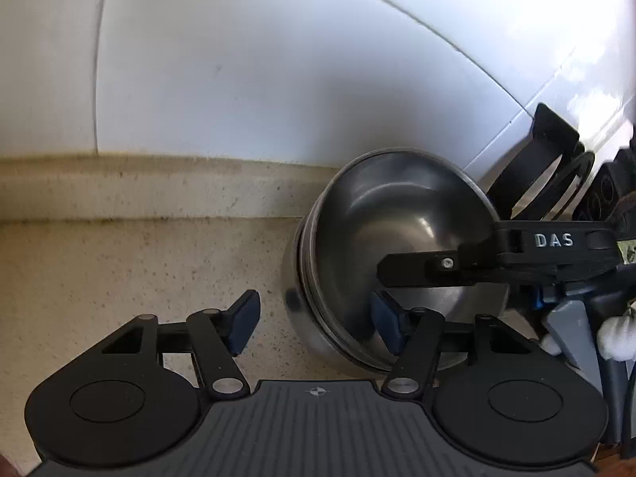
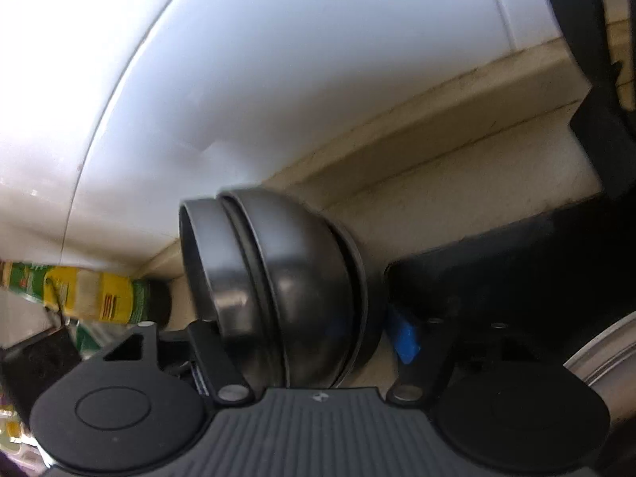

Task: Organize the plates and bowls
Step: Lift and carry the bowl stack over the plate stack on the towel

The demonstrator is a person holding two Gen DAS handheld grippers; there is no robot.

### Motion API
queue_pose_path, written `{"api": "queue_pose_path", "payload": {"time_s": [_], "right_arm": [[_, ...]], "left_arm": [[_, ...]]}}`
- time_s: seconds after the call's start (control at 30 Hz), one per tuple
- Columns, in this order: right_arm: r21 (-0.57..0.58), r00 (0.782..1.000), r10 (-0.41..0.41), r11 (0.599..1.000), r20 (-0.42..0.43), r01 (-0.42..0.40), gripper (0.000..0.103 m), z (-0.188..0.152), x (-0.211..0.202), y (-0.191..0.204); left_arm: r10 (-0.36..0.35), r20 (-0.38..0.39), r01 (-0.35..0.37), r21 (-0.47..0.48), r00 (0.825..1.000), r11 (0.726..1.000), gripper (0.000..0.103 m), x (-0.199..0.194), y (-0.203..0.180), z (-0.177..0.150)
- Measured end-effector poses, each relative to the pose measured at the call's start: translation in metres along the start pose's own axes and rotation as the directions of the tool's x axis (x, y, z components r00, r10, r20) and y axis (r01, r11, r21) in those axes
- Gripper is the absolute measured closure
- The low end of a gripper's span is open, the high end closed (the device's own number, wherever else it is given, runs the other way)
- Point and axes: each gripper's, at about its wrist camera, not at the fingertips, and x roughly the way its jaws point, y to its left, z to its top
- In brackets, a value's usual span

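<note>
A stack of nested steel bowls (image 1: 397, 246) is tilted on its side above the beige stone counter (image 1: 119, 270). My left gripper (image 1: 314, 322) is open, its right pad (image 1: 387, 324) at the stack's lower rim and its left pad (image 1: 242, 322) over bare counter. My right gripper (image 1: 477, 256) reaches in from the right, one finger inside the top bowl. In the right wrist view the stack (image 2: 278, 294) sits between my right gripper's (image 2: 302, 338) fingers. The blue pad (image 2: 405, 338) lies against the rim; the other pad is hidden behind the bowls.
A white tiled wall (image 1: 278, 59) rises behind a low counter ledge (image 1: 159, 187). Black items (image 1: 544, 159) stand at the wall on the right. A green and yellow bottle (image 2: 91, 294) lies at the left of the right wrist view. A steel rim (image 2: 604, 357) shows at the right edge.
</note>
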Motion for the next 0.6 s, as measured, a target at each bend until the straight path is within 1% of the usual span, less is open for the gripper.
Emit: {"api": "queue_pose_path", "payload": {"time_s": [0.07,0.1,0.17,0.23,0.33,0.4,0.6], "right_arm": [[-0.052,1.000,-0.020,0.998,-0.013,0.019,0.022,-0.002,0.002,0.006],[-0.058,1.000,-0.024,0.998,-0.019,0.023,0.022,-0.004,0.002,0.008],[-0.074,0.999,-0.031,0.997,-0.032,0.029,0.022,-0.007,0.003,0.011],[-0.063,0.999,-0.018,0.998,-0.036,0.015,0.022,-0.010,0.008,0.012],[-0.029,0.999,0.021,0.999,-0.048,-0.022,0.022,-0.016,0.010,0.009],[-0.038,0.999,0.024,0.999,-0.038,-0.026,0.022,-0.021,0.003,0.012],[-0.076,1.000,0.029,0.997,-0.005,-0.030,0.022,-0.035,-0.021,0.022]], "left_arm": [[-0.005,0.004,0.005,-0.025,1.000,1.000,0.046,-0.001,0.003,0.000],[-0.006,0.005,0.006,-0.020,1.000,1.000,0.055,-0.002,0.000,0.001],[0.047,0.013,-0.047,0.031,0.999,0.998,0.055,-0.003,-0.012,0.003],[0.094,0.042,-0.097,0.082,0.995,0.992,0.057,-0.006,-0.023,0.000],[0.128,0.062,-0.134,0.112,0.990,0.985,0.059,-0.013,-0.030,-0.001],[0.134,0.070,-0.142,0.127,0.989,0.982,0.059,-0.018,-0.034,0.000],[0.110,0.106,-0.124,0.140,0.988,0.982,0.061,-0.044,-0.043,-0.005]]}}
